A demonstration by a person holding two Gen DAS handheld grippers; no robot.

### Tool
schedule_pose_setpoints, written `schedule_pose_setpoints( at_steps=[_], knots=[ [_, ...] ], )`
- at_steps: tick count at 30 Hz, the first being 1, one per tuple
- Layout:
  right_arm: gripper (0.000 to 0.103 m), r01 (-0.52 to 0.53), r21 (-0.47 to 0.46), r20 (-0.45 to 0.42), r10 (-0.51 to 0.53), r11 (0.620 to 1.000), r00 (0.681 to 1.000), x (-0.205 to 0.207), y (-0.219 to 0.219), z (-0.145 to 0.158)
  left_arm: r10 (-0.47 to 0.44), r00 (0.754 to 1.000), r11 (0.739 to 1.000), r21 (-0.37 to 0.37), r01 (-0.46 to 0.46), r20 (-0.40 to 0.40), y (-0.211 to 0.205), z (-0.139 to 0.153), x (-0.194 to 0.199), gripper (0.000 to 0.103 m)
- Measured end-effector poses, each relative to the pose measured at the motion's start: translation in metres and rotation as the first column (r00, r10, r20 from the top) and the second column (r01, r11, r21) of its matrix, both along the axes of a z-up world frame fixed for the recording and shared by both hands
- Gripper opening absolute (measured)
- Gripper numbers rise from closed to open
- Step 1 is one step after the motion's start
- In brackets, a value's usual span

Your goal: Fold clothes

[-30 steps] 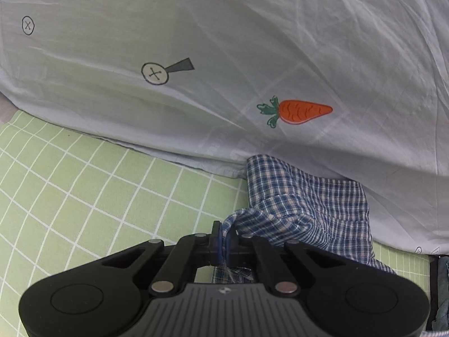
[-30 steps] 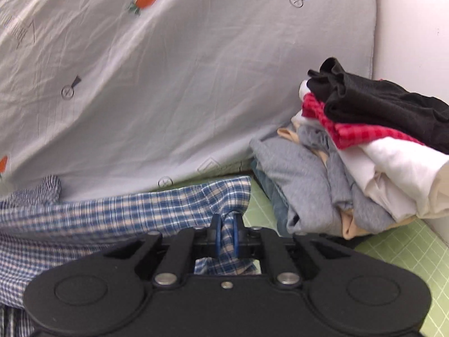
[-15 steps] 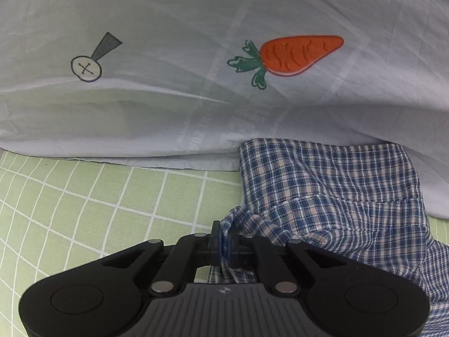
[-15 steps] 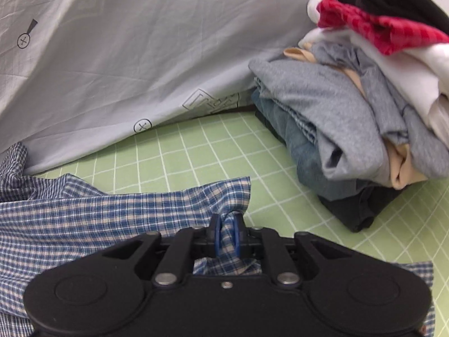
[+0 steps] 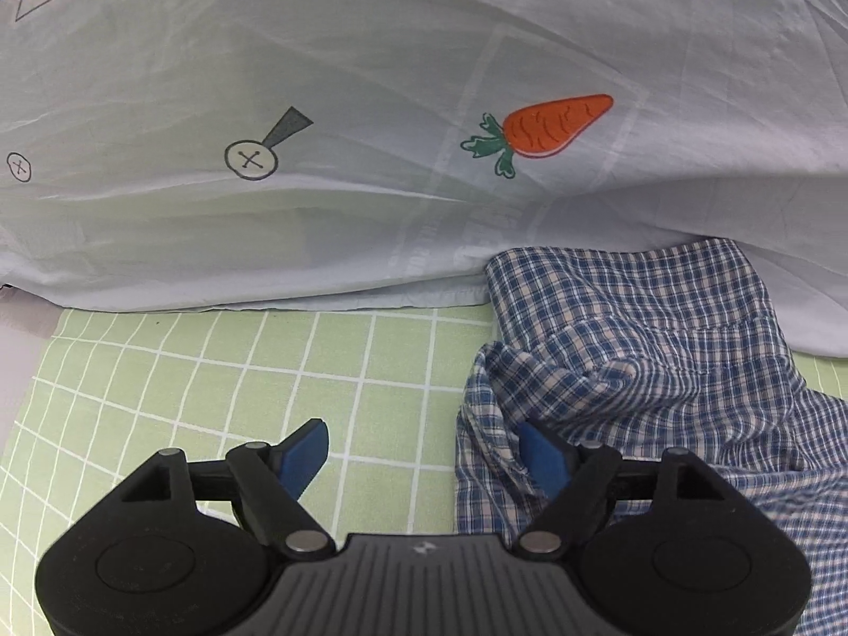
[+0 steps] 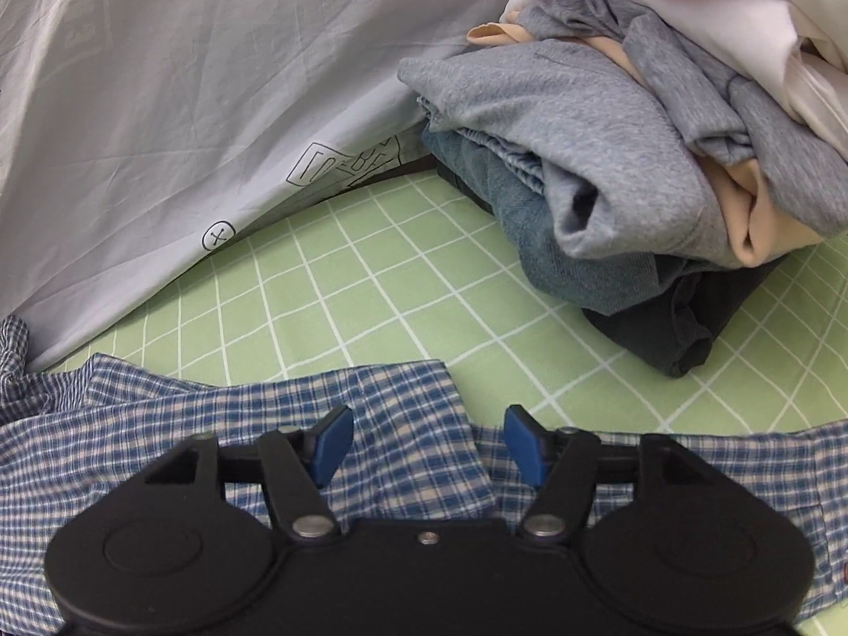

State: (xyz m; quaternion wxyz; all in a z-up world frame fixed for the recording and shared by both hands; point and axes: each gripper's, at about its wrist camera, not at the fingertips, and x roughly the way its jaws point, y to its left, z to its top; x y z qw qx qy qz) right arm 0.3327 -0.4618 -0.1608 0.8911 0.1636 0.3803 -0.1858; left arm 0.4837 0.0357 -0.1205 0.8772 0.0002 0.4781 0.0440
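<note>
A light-green mat printed with a white square grid (image 5: pixel 222 371) is covering the work surface, and it is showing in both wrist views. Behind it a pale grey-white cotton sheet (image 5: pixel 371 53) is hanging down like a backdrop, its lower hem resting on the mat's far edge; an orange carrot with green leaves (image 5: pixel 551 127) and a small round button drawing with a dark wedge (image 5: pixel 252 159) are printed on it. In the right wrist view the same sheet is draping toward the mat on the left, and a pile of folded clothes (image 6: pixel 636 122) is sitting on the mat on the right, grey knit and blue denim low down, cream, white and red pieces above.

The blue, white and beige checked cotton shirt (image 5: pixel 652 371) is lying rumpled on the mat, its far edge touching the sheet's hem.

The left gripper (image 5: pixel 424 456) is hovering low over the mat with its jaws opening wide; its right blue pad is lying against the shirt's crumpled edge, while the left pad is standing free over bare mat.

The right gripper (image 6: pixel 424 442) is also opening its jaws, moderately wide, with a flat band of the shirt (image 6: pixel 413 424) lying beneath and between the pads, neither of which is pressing on it.
</note>
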Motion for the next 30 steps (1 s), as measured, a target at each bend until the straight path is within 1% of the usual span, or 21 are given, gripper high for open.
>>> schedule_pose_setpoints(
  at_steps=[1,2,3,4,5,6,7,9,11,13,15,17,19,22,26,30],
  knots=[
    [0.061,0.0,0.01,0.001,0.0,1.0,1.0,-0.001,0.0,-0.001,-0.009,1.0,1.0,0.007,0.009,0.003,-0.002,0.002,-0.009,0.084],
    [0.055,-0.009,0.017,0.0,0.009,1.0,1.0,-0.002,0.0,-0.002,-0.018,1.0,1.0,0.015,0.018,0.005,-0.003,0.003,-0.018,0.085],
    [0.051,-0.019,0.02,-0.003,0.02,1.0,1.0,-0.002,0.001,-0.002,-0.028,1.0,0.999,0.022,0.027,0.008,-0.005,0.005,-0.027,0.085],
    [0.043,-0.037,0.013,-0.012,0.037,0.999,0.999,-0.002,0.003,-0.003,-0.037,0.999,0.999,0.029,0.037,0.01,-0.007,0.007,-0.036,0.085],
    [0.031,-0.057,0.002,-0.018,0.057,0.998,0.998,-0.002,0.005,-0.003,-0.046,0.999,0.999,0.028,0.046,0.004,-0.008,0.009,-0.044,0.085],
    [0.027,-0.08,-0.017,-0.019,0.08,0.997,0.997,-0.001,0.008,-0.002,-0.052,0.999,0.998,0.024,0.052,0.001,-0.009,0.009,-0.05,0.085],
    [0.019,-0.104,-0.035,-0.018,0.104,0.994,0.994,-0.001,0.011,0.0,-0.054,0.999,0.998,0.019,0.054,0.0,-0.009,0.009,-0.058,0.085],
    [0.012,-0.14,-0.069,0.01,0.141,0.988,0.99,-0.003,0.018,0.007,-0.062,0.998,0.998,0.014,0.062,-0.006,-0.012,0.01,-0.074,0.085],
    [0.01,-0.155,-0.104,0.047,0.16,0.983,0.986,-0.007,0.026,0.019,-0.06,0.998,0.998,0.014,0.06,-0.02,-0.014,0.011,-0.089,0.085],
    [0.01,-0.183,-0.119,0.105,0.195,0.976,0.975,-0.015,0.036,0.035,-0.061,0.997,0.998,-0.001,0.061,-0.045,-0.017,0.011,-0.108,0.085],
    [0.01,-0.236,-0.107,0.151,0.25,0.966,0.956,-0.025,0.048,0.049,-0.072,0.995,0.997,-0.025,0.071,-0.062,-0.021,0.012,-0.127,0.085],
    [0.01,-0.29,-0.108,0.175,0.305,0.951,0.936,-0.034,0.064,0.06,-0.103,0.992,0.994,-0.034,0.1,-0.076,-0.027,0.011,-0.146,0.085],
    [0.01,-0.333,-0.113,0.19,0.349,0.936,0.918,-0.045,0.08,0.068,-0.13,0.988,0.992,-0.012,0.129,-0.08,-0.036,0.012,-0.171,0.085],
    [0.01,-0.387,-0.091,0.213,0.397,0.918,0.893,-0.067,0.103,0.075,-0.158,0.985,0.987,0.023,0.16,-0.073,-0.047,0.016,-0.204,0.085],
    [0.01,-0.451,-0.045,0.253,0.447,0.892,0.858,-0.099,0.134,0.083,-0.192,0.981,0.98,0.039,0.194,-0.032,-0.055,0.031,-0.248,0.085],
    [0.01,-0.505,0.0,0.282,0.485,0.863,0.828,-0.132,0.16,0.089,-0.212,0.977,0.976,0.06,0.211,-0.004,-0.058,0.042,-0.28,0.085]
  ],
)
